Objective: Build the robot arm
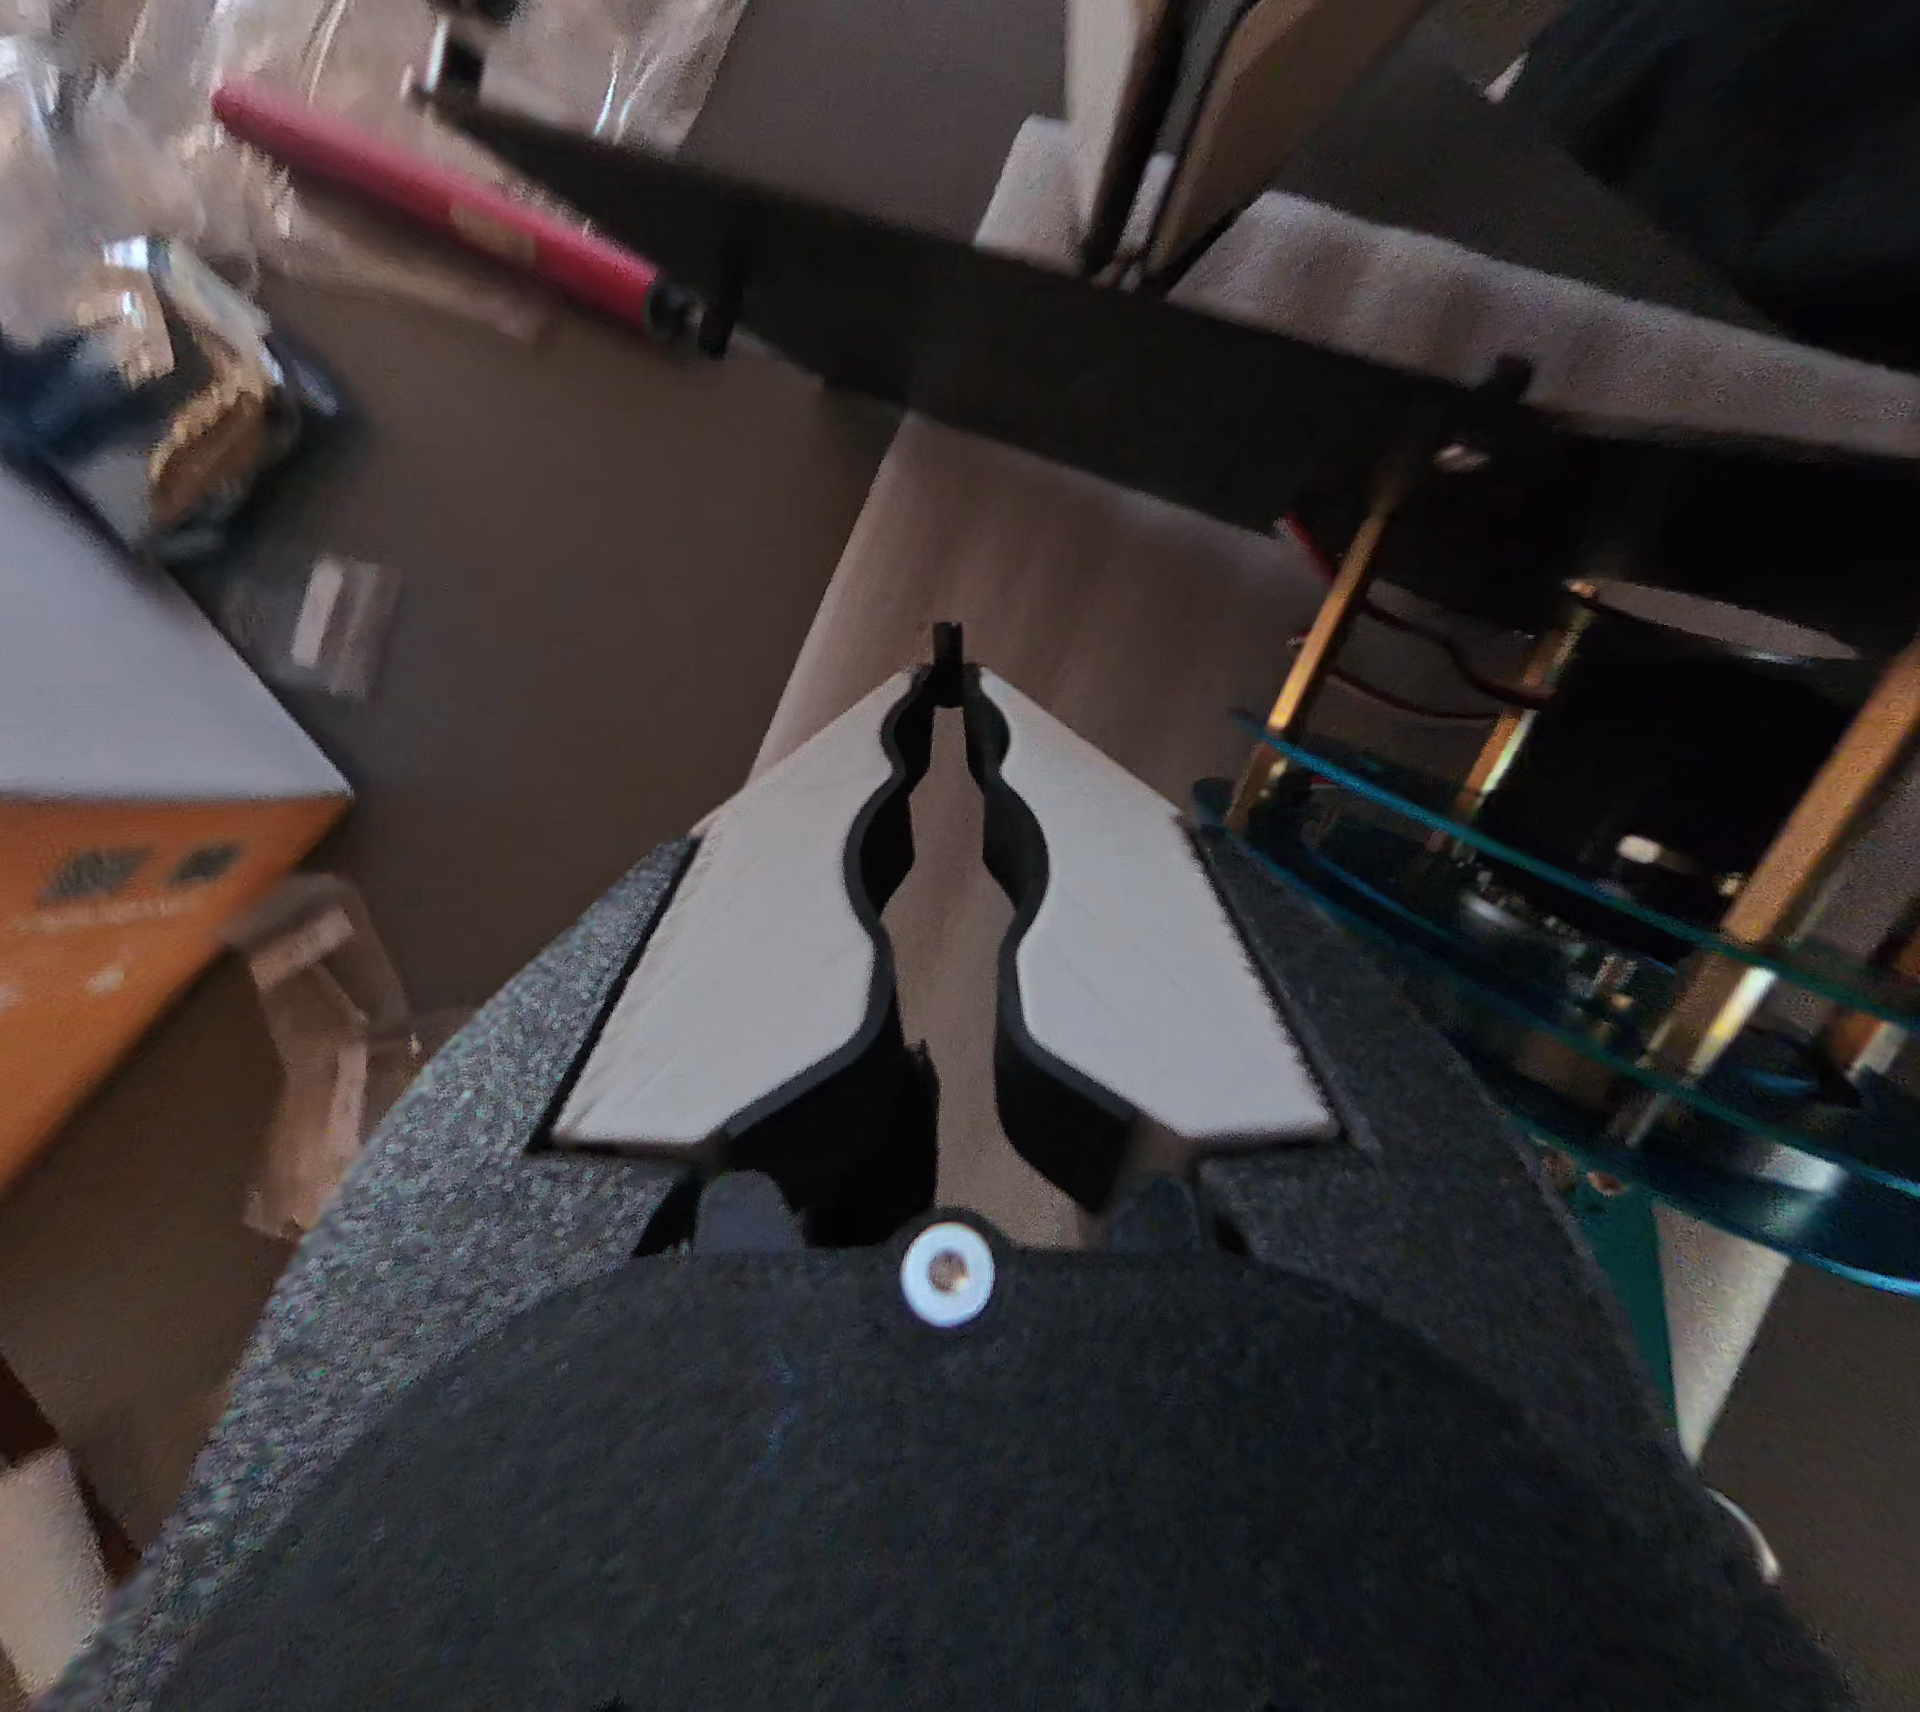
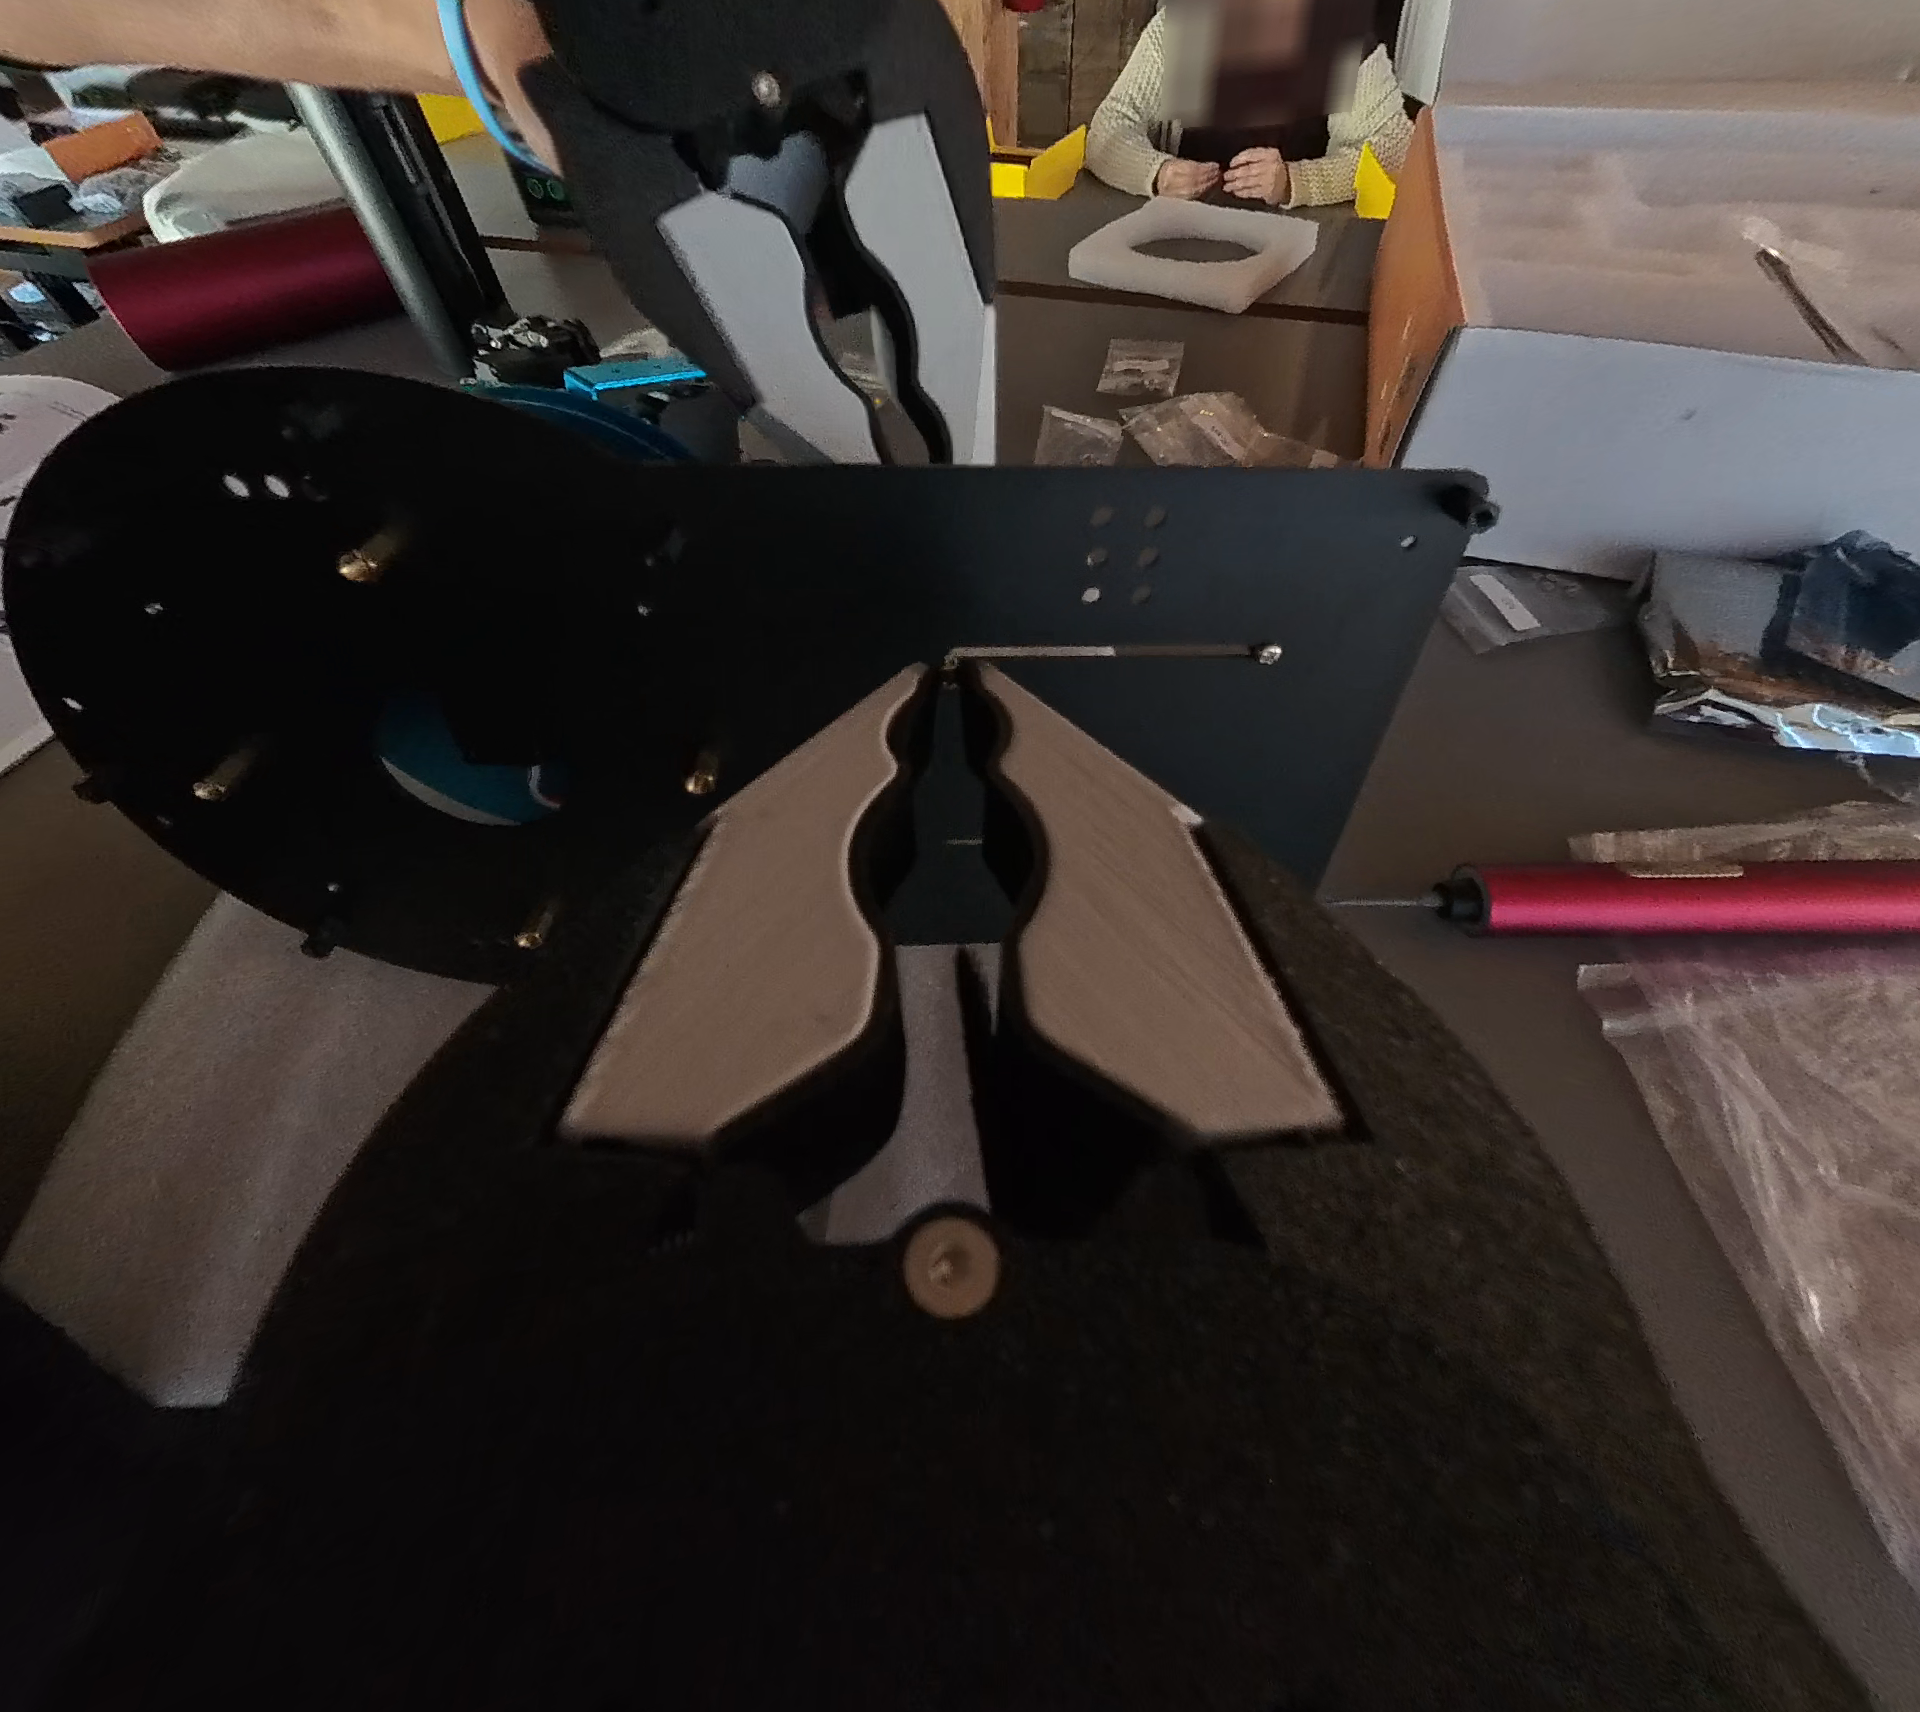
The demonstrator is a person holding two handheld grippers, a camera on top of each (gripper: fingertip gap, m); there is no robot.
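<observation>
**A:** Well, what have your two tools got?

**B:** My left gripper (image 1: 948, 675) is closed to a sliver, its tips pinching a tiny black stud (image 1: 948, 639). It sits just behind the far edge of the plate (image 2: 1195, 582). My right gripper (image 2: 951, 675) is nearly closed too. It appears to nip the end of a thin metal rod (image 2: 1091, 652) that lies flat across the plate's face and ends at a small screw (image 2: 1268, 652).

**B:** The plate itself stands on edge over white foam (image 2: 156, 1091), between my two grippers.

**A:** How would it handle?

**B:** It looks thin, stiff and light, with a smooth matt face that could slip in a flat pinch. I'd take it by a bare straight edge, away from the standoffs (image 2: 364, 563). The stud is so small that any slack in the tips would probably drop it. The rod looks springy.

**A:** Counts?

**B:** One plate, one stud, one rod. Four brass standoffs show on the round end, and there's a cluster of six holes (image 2: 1122, 556). One red tube (image 2: 1683, 899) lies on the table to the right. Two blue discs (image 1: 1507, 841) are stacked on brass posts beside my left gripper.
</observation>
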